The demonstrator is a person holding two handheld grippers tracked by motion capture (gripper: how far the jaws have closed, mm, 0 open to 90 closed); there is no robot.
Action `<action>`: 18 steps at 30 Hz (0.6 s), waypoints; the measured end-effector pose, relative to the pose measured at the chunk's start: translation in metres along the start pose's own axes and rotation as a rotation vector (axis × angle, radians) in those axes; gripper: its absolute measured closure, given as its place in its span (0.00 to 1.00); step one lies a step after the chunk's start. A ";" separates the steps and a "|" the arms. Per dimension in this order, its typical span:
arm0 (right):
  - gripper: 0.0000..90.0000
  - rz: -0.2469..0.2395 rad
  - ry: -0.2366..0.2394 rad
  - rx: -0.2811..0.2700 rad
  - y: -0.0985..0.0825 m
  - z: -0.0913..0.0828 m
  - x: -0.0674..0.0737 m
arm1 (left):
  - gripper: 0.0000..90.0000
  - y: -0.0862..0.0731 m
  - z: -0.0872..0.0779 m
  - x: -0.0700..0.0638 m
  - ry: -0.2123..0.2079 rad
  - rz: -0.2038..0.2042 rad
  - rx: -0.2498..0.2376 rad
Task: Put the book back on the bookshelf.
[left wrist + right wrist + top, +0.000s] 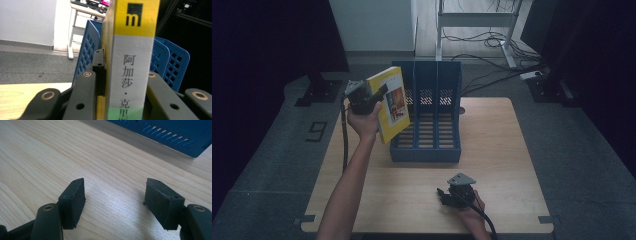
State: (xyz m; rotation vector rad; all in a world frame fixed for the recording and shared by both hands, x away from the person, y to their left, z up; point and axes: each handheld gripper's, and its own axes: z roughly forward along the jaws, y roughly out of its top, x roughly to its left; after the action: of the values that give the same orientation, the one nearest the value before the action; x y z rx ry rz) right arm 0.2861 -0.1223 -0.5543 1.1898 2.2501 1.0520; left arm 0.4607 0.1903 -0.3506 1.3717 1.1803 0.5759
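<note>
Left gripper [379,95]: up in my raised left hand, jaws clamped on the yellow book [390,102], squeezing both covers with the spine [131,72] facing my camera.
Book: in the air, tilted, just over the left end of the blue file rack [432,145], not yet in a slot.
File rack: standing at the table's [492,165] far middle, dividers upright.
Right gripper [115,195]: resting low on the wood near the front edge, jaws apart, nothing between them.

Yellow book [393,102] – tilted, at blue rack's [427,150] left.
</note>
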 end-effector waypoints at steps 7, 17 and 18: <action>0.36 0.000 0.002 0.002 0.000 0.000 0.000 | 0.83 -0.003 0.013 0.000 0.021 0.003 0.003; 0.35 0.000 0.003 0.002 0.000 0.000 0.000 | 0.83 -0.010 0.029 -0.002 0.030 0.002 0.011; 0.35 0.000 0.003 0.001 0.000 0.000 0.000 | 0.83 -0.011 0.029 -0.002 0.034 0.004 0.012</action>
State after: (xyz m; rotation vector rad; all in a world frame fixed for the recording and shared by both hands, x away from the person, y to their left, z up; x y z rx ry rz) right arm 0.2860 -0.1224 -0.5543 1.1895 2.2535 1.0529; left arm 0.4823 0.1736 -0.3657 1.3796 1.2098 0.5978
